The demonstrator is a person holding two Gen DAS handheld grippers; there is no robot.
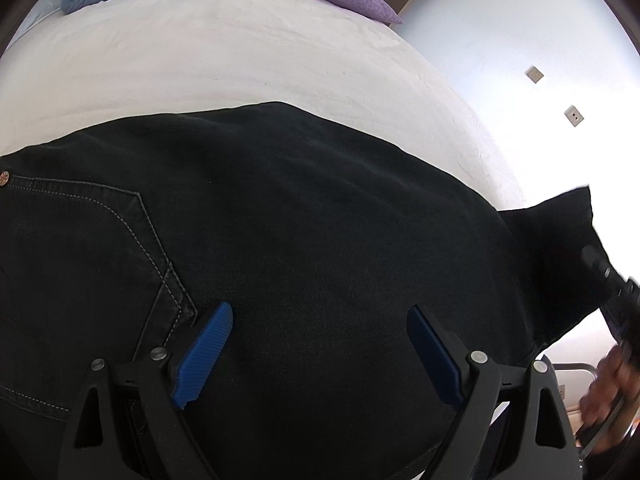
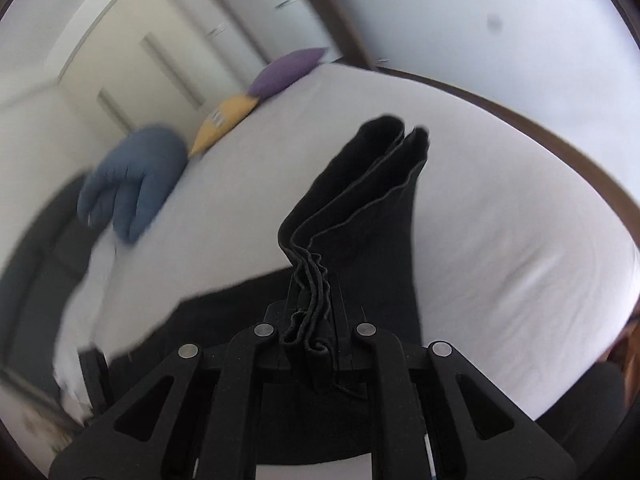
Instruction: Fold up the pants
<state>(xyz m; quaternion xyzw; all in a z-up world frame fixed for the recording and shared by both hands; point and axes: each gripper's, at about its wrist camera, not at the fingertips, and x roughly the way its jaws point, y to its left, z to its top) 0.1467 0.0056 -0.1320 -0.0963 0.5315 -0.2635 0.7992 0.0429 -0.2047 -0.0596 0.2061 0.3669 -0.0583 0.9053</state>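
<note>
On the bed (image 1: 200, 52), black pants (image 1: 300, 220), right gripper (image 2: 312, 320) jaws clamping hems

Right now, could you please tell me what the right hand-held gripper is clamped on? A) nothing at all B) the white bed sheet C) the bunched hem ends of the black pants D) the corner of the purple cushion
C: in the right wrist view the right hand-held gripper is shut on the stacked, stitched hem edges of the black pants, lifted above the white bed sheet.
</note>
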